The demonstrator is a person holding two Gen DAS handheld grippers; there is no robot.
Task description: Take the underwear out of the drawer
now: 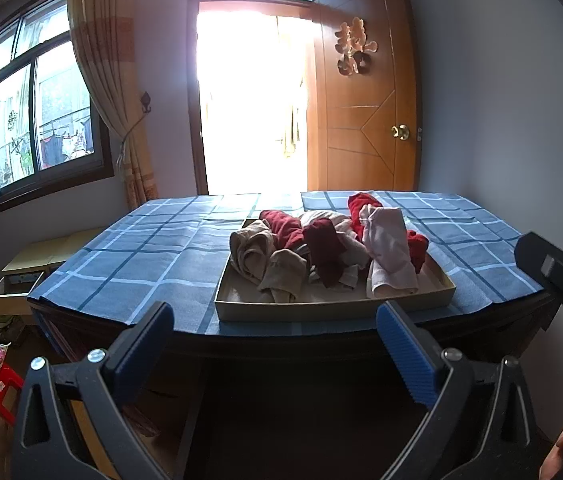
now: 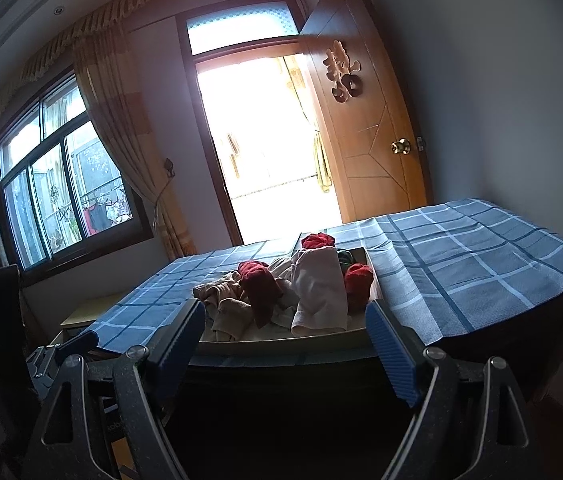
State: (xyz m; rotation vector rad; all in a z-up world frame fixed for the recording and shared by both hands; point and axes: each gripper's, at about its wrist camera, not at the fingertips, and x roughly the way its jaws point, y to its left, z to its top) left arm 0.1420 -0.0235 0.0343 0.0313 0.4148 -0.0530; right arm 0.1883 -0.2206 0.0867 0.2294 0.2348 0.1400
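left wrist: one drawer, underwear piled; both grippers' fingers spread, empty.

Both wrist views look level across the near bench edge toward the doorway, sharing the drawer, right view lower and rightward

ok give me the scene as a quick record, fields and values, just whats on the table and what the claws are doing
surface: table with blue checked cloth
container: shallow beige drawer tray near the front edge
contents: heap of underwear, red, beige, pale pink pieces
left claw: open, empty, short of the tray
right claw: open, empty, short of the tray
removed so far: nothing visible on the cloth
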